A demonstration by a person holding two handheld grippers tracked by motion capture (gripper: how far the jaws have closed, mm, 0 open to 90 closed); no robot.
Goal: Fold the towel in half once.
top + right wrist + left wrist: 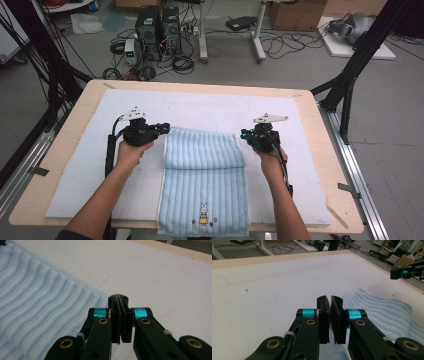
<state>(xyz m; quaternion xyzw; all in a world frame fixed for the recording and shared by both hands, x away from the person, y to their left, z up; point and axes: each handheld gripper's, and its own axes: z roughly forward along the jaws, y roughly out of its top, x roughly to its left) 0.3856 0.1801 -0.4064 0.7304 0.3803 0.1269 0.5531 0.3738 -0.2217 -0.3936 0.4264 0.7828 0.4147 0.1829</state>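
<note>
Blue towel half folded, both grippers closed and holding nothing

Your striped towel (204, 185) lies mid-desk, far end doubled back, near end with its bunny picture (203, 215) hanging over the 6 o'clock edge. At the fold's 9 o'clock, your left gripper (330, 320) has fingers shut on nothing; at 3 o'clock, your right gripper (121, 315) has fingers pressed together, empty, over the white mat (80, 170) covering the desk (320, 130).

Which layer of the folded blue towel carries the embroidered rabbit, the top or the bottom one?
The bottom layer, hanging over the table's near edge, carries the rabbit. The folded-over top layer, between both grippers, shows plain stripes.
</note>
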